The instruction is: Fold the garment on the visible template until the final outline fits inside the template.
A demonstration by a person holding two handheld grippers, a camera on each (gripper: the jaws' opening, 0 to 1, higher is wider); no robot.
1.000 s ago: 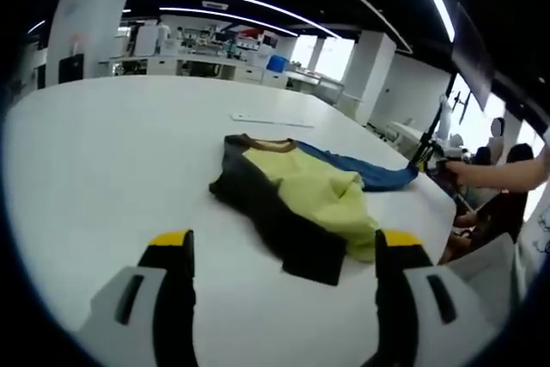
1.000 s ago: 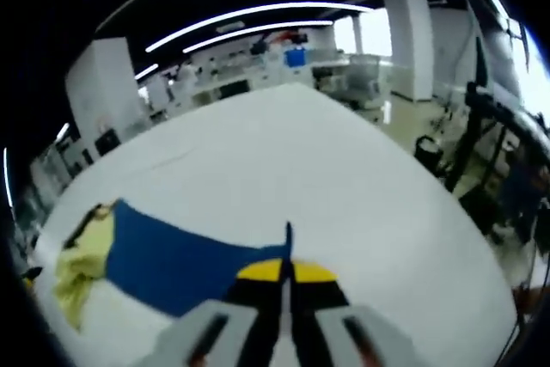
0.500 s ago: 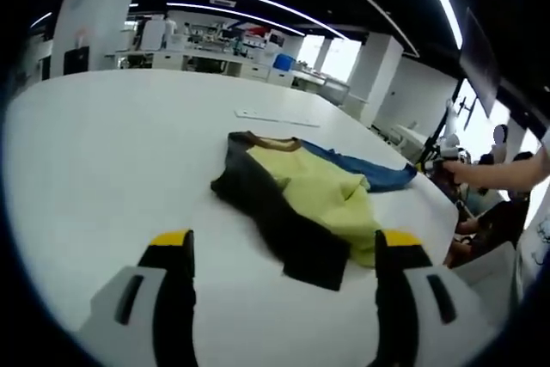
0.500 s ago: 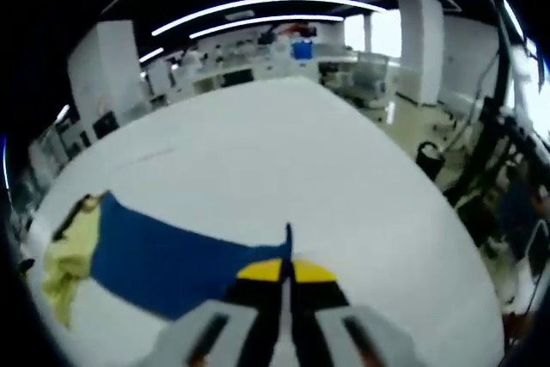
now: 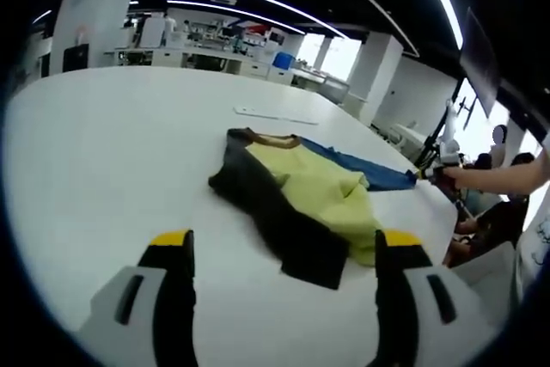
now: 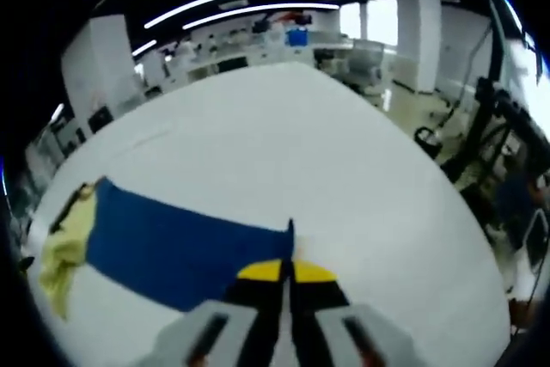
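A garment in black, yellow-green and blue (image 5: 296,199) lies crumpled on the white table (image 5: 112,143). Its blue part (image 5: 361,169) is stretched out to the right, where the right gripper (image 5: 427,173), held by a person's hand, pinches its end. In the right gripper view my right gripper (image 6: 286,266) is shut on the edge of the blue cloth (image 6: 172,242), which spreads left toward the yellow part (image 6: 60,251). My left gripper (image 5: 279,251) stands open above the table, just short of the garment's black end, with nothing between its fingers.
A thin white strip (image 5: 275,117) lies on the table beyond the garment. The table edge (image 6: 447,204) curves away on the right of the right gripper view, with floor and equipment stands past it. People sit at the far right (image 5: 498,148).
The right gripper has pulled the blue cloth a bit further out, so it lies flatter and wider. The left gripper has stayed open in place.
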